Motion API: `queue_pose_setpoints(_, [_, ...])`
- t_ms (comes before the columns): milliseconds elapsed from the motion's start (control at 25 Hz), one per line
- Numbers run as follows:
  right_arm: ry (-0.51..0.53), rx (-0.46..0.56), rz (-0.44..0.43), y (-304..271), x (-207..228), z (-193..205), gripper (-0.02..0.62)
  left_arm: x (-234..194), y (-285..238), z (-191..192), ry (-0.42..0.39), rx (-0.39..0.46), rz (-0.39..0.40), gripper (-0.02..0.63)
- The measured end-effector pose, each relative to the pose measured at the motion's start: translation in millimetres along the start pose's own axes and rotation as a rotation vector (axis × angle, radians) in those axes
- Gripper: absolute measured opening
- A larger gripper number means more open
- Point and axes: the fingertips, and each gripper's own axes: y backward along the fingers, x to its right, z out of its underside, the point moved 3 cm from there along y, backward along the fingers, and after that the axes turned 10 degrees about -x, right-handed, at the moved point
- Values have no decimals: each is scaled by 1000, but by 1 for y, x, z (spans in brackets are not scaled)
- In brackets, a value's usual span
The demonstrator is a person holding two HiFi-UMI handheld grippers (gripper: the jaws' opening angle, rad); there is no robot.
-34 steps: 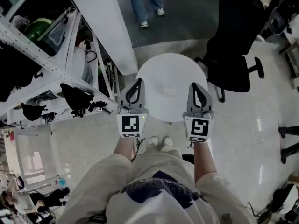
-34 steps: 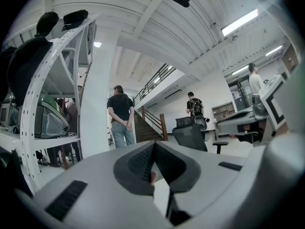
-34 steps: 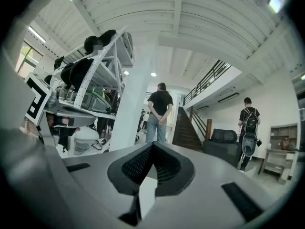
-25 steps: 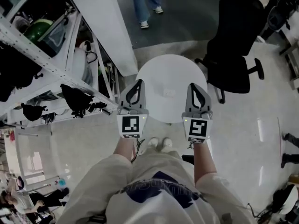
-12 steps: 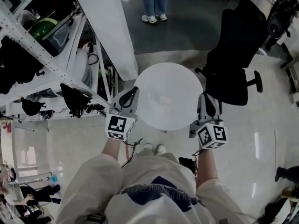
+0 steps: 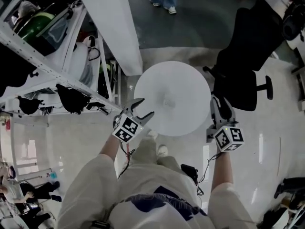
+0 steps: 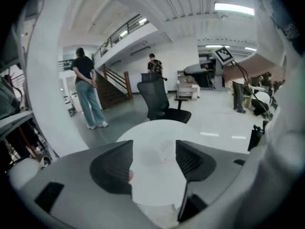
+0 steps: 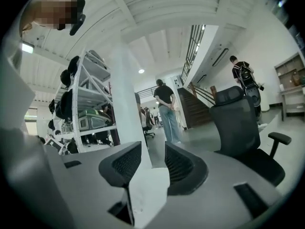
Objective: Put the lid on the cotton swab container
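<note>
Head view: left gripper (image 6: 146,108), fingers (image 6: 136,105) opening, empty, at table's (image 6: 190,123) near rim.

I see the cotton swab container (image 6: 167,99) only as a small, pale, see-through thing lying near the middle of the round white table (image 6: 190,80). It is too small and faint for me to make out its parts or pose.

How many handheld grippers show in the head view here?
2. The left gripper at the round table's lower-left edge; the right gripper at its lower-right edge, by the black chair. Both are opening, nothing between their jaws.
</note>
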Motion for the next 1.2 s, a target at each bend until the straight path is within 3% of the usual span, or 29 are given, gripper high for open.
queue_pose_setpoints(160, [53, -105, -29, -33, 1, 19, 167, 28, -59, 24, -113, -128, 173, 300])
queue_pose_setpoints(320, [37, -196, -57, -71, 3, 43, 167, 42, -106, 40, -164, -187, 294, 311])
queue_pose_setpoints(600, [133, -355, -128, -132, -8, 90, 158, 35, -169, 56, -179, -219, 342, 313])
queue_pose_setpoints(920, [302, -549, -209, -175, -22, 144, 144, 38, -199, 58, -236, -210, 412, 311])
queue_pose_setpoints(1200, [323, -601, -214, -199, -20, 159, 138, 39, -206, 56, -276, -203, 453, 257])
